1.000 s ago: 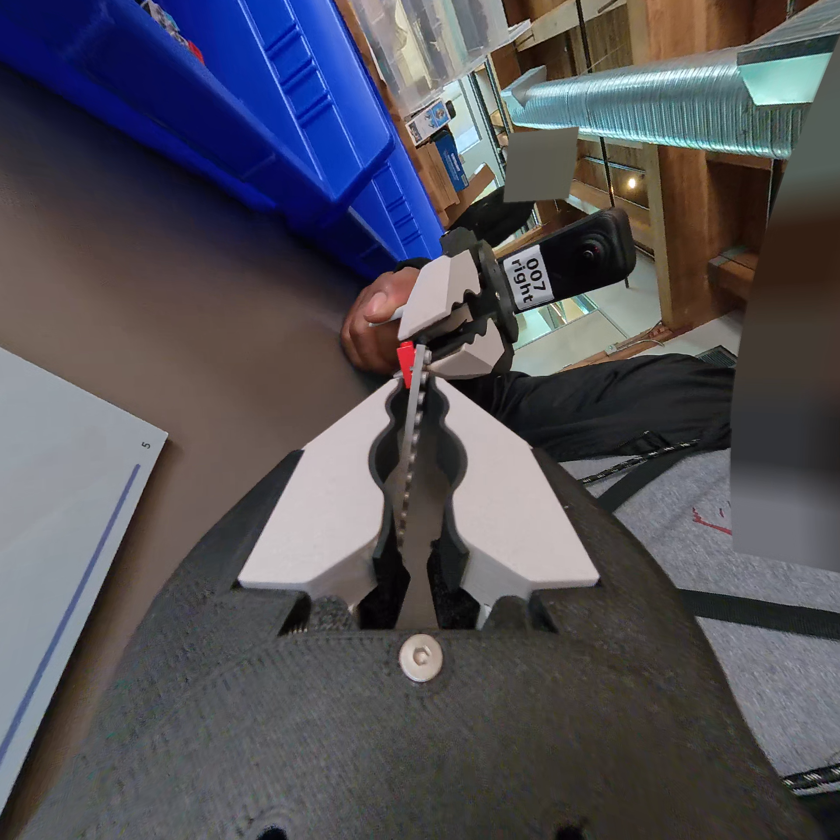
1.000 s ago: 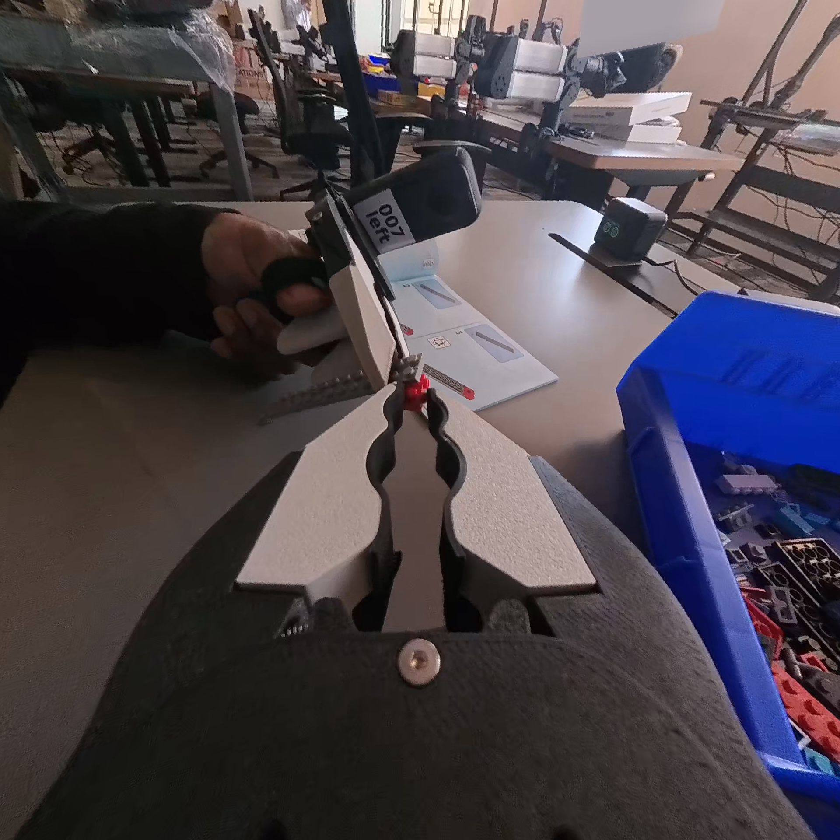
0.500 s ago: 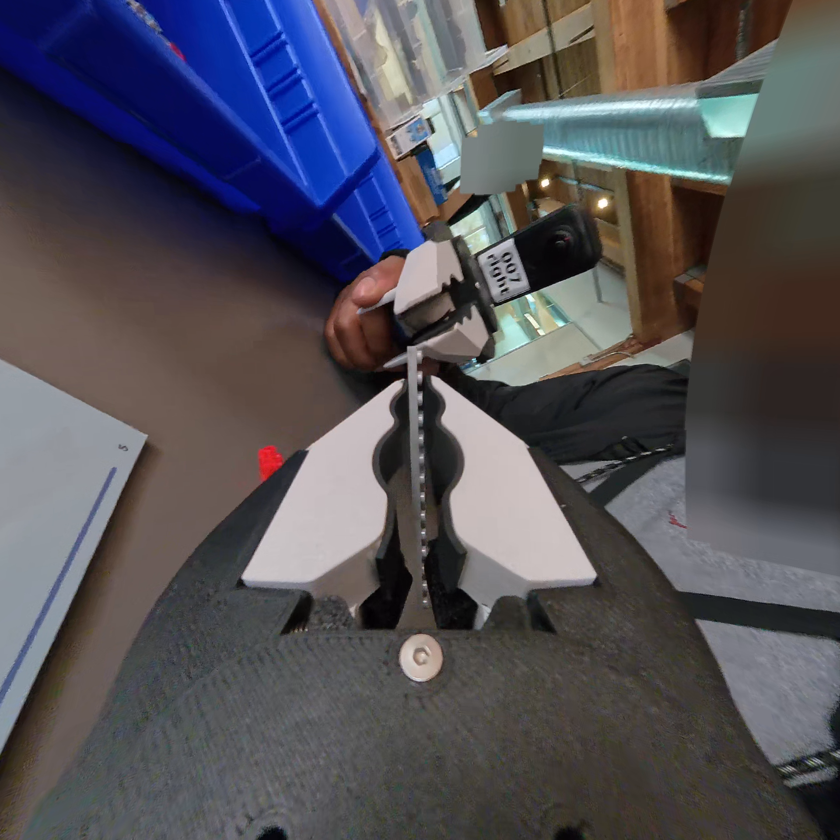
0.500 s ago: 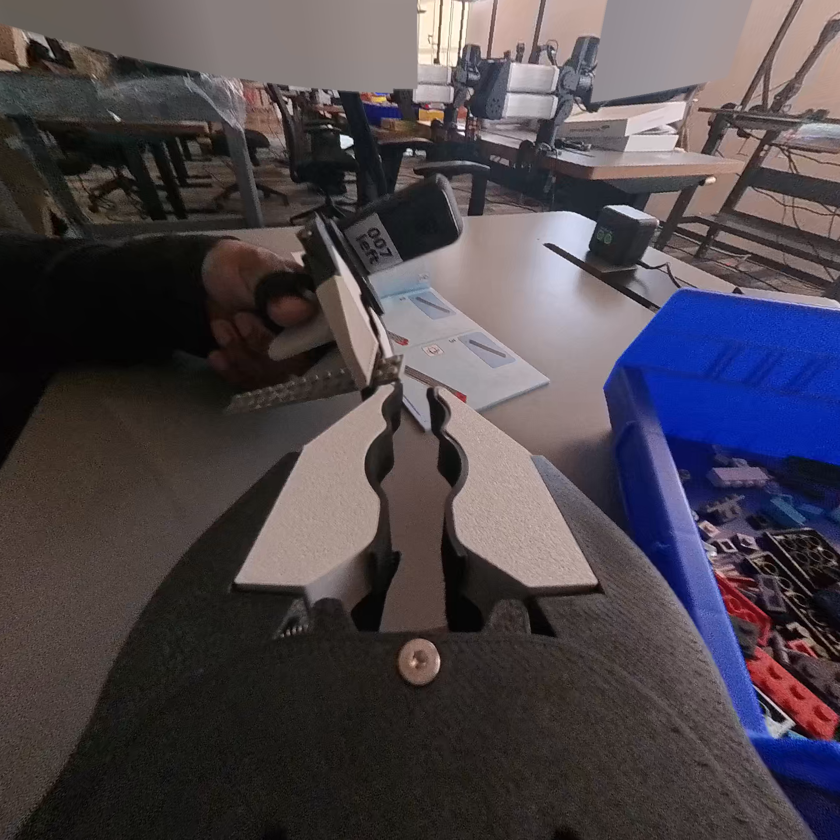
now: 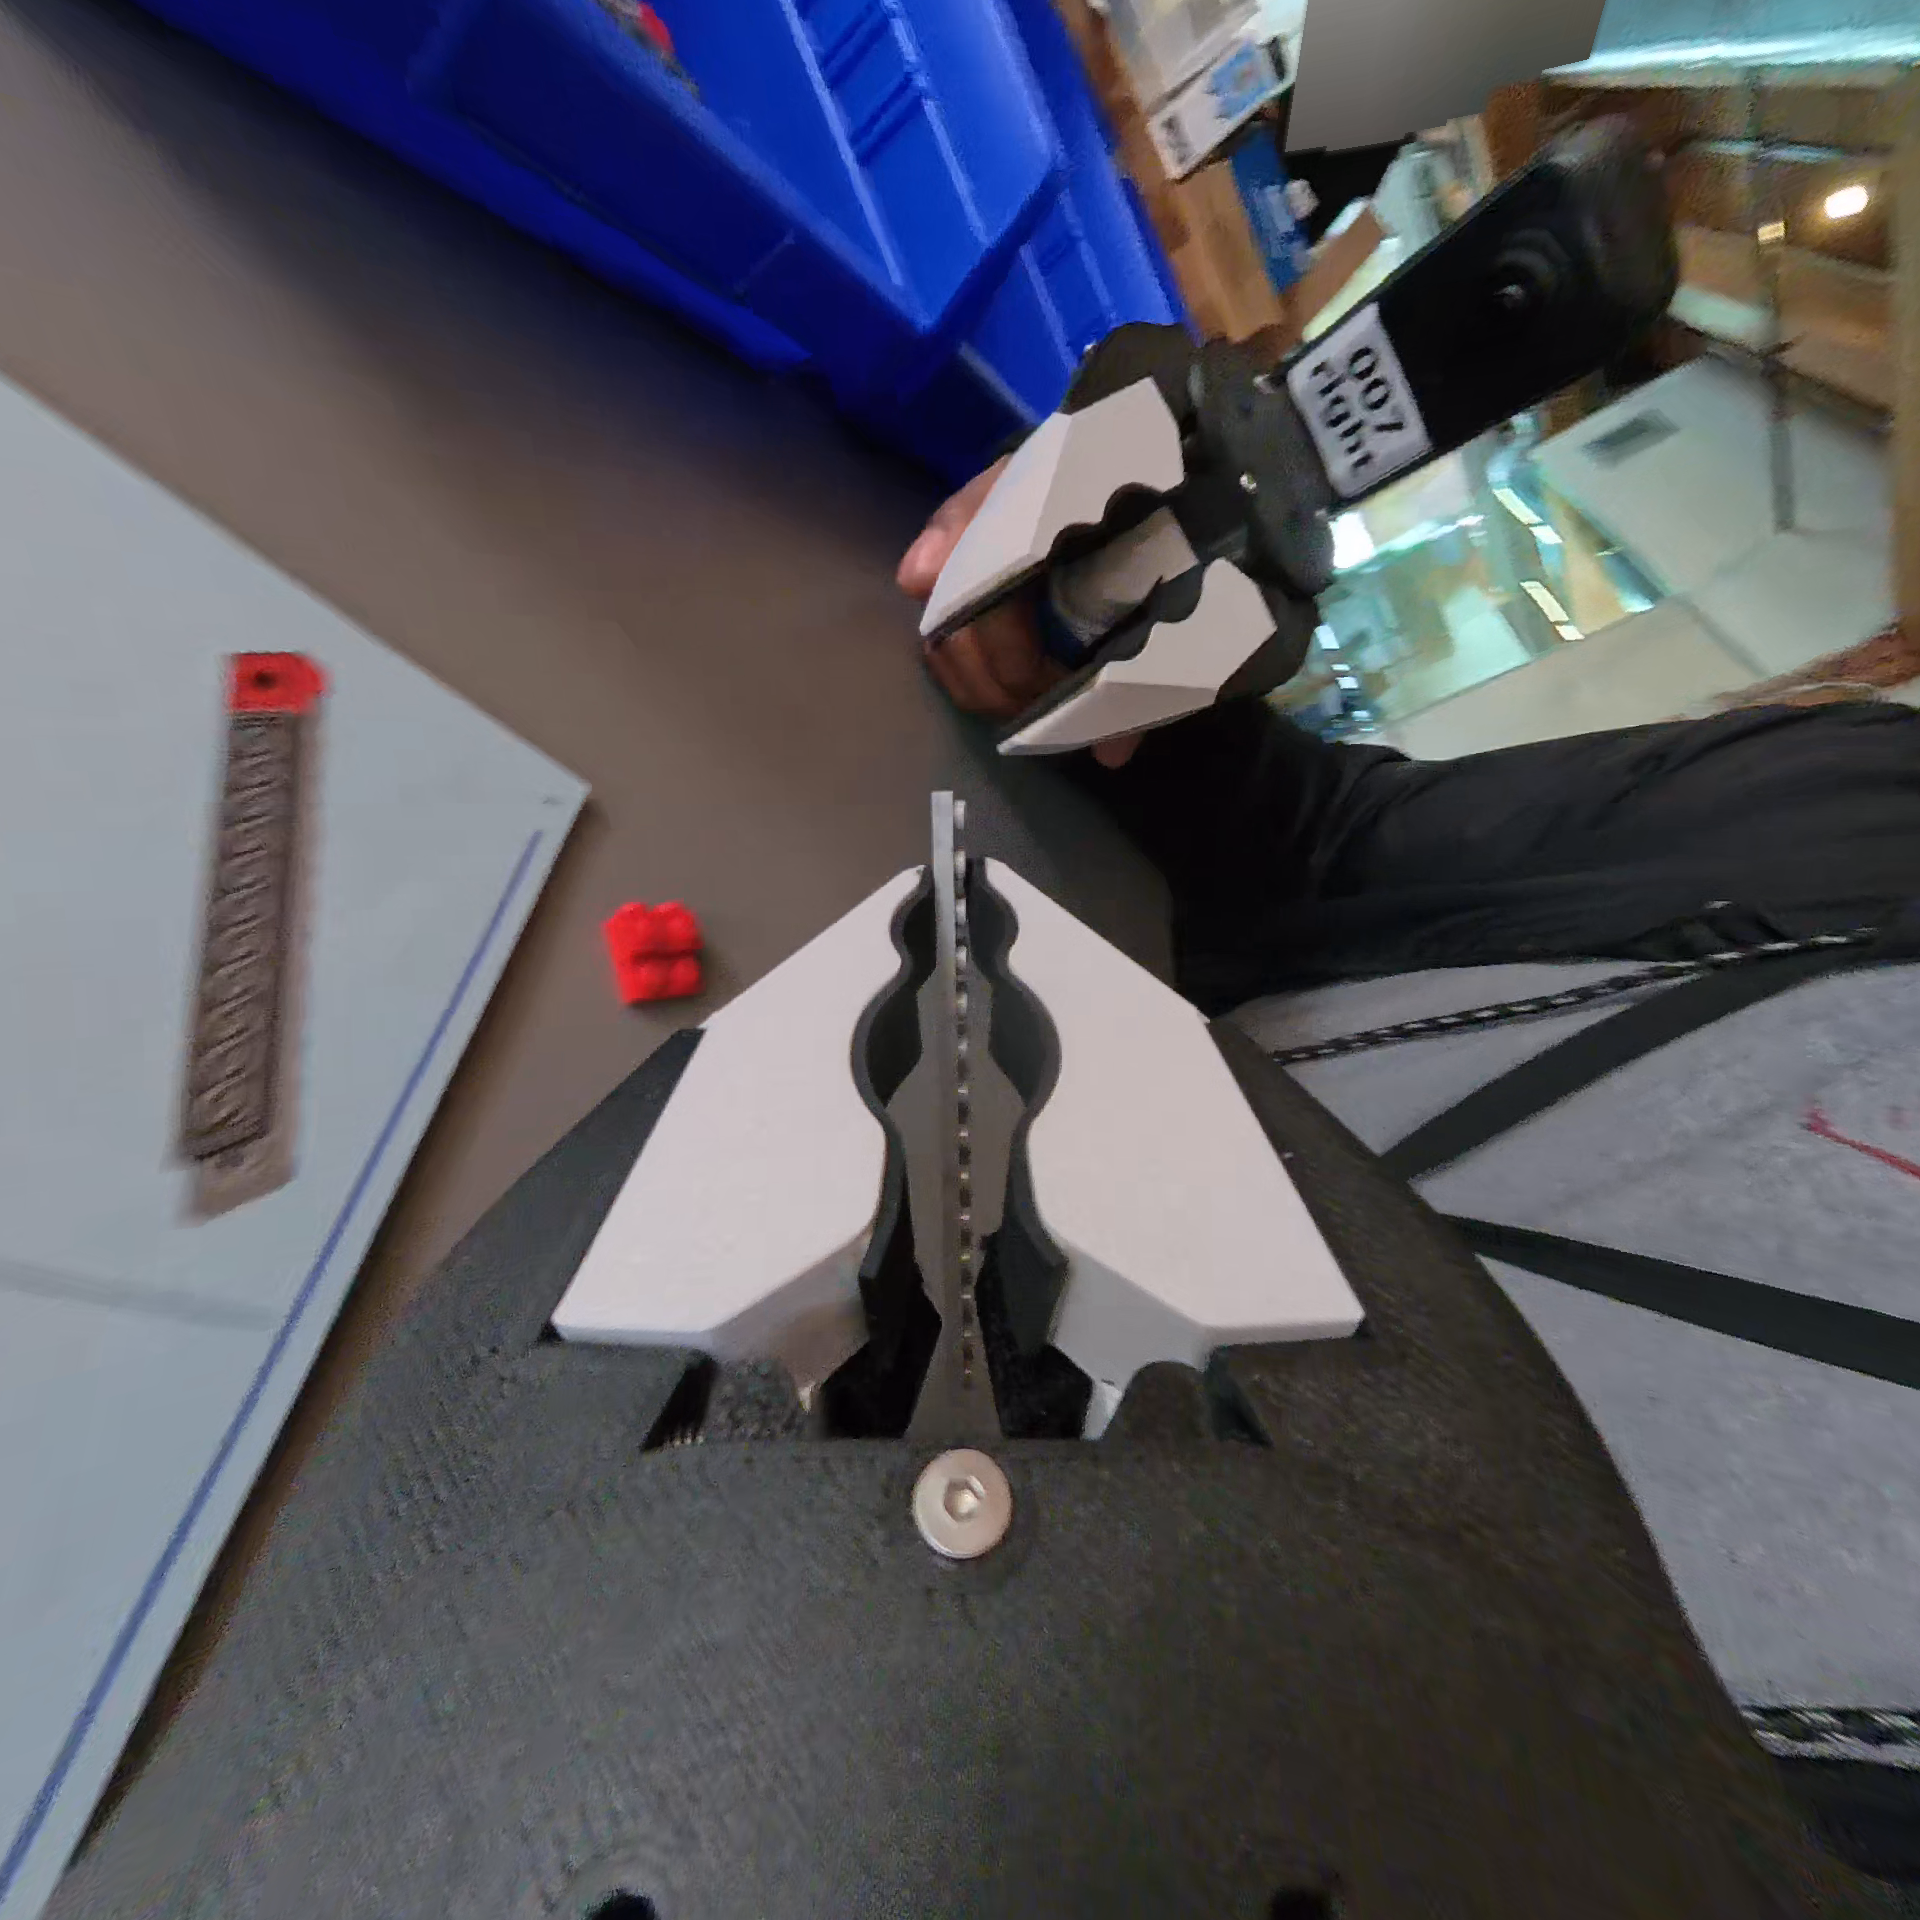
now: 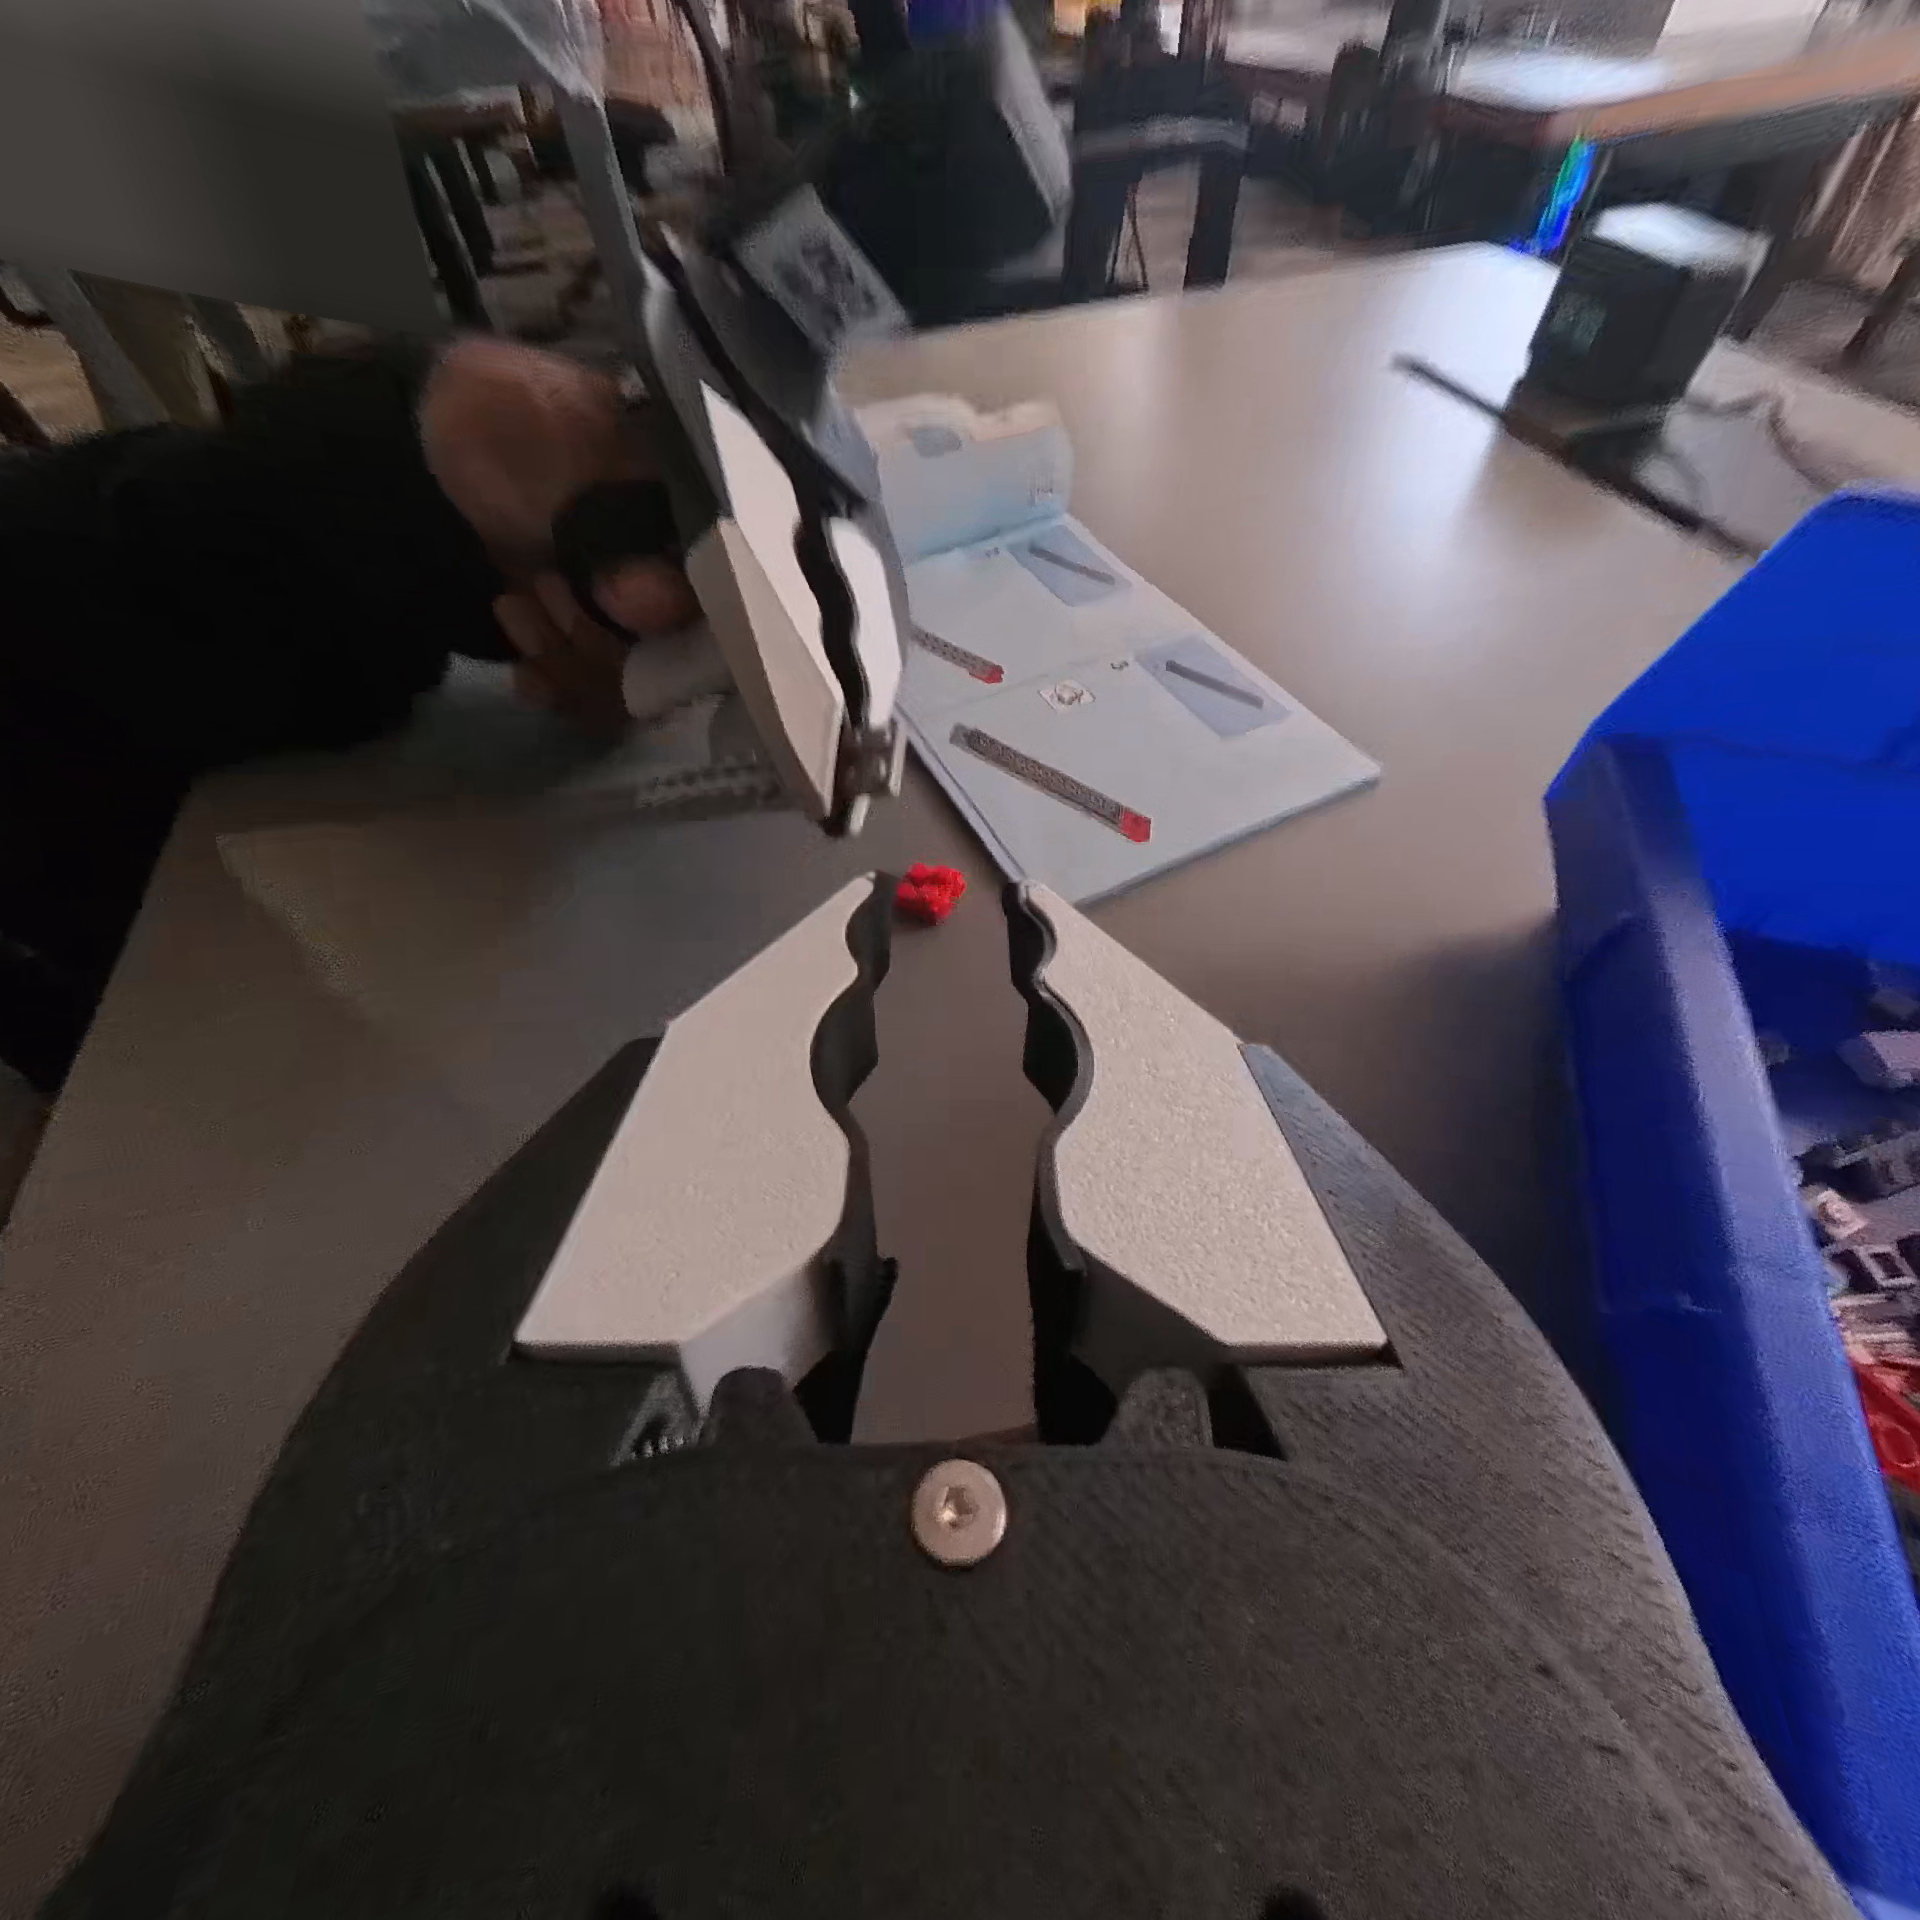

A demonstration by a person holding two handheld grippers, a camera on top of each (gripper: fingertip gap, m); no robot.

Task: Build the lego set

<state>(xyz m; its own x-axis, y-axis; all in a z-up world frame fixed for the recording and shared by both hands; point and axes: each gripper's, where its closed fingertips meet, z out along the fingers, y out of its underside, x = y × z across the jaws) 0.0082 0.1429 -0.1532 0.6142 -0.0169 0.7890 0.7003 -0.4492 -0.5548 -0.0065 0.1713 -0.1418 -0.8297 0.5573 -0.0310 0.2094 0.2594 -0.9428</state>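
My left gripper is shut on a long thin grey plate, held edge-on with its end sticking out past the fingertips. A small red brick lies loose on the dark table, left of the left fingers. My right gripper is open and empty, just above and behind the red brick. In the right wrist view the left gripper hangs over the brick with the grey plate running to the left. The right gripper also shows open in the left wrist view.
An open instruction booklet lies on the table beyond the brick; it also shows in the left wrist view. A blue bin with several loose pieces stands at the right. A black box sits far back. A person's dark sleeve lies along the table edge. Left and right tips are no more than a few centimetres apart. The left tips stand about 5 cm off the red brick.
The red brick, held by the right gripper at the plate's end a second ago, now lies on the table. The right gripper has opened and drawn back from the plate.
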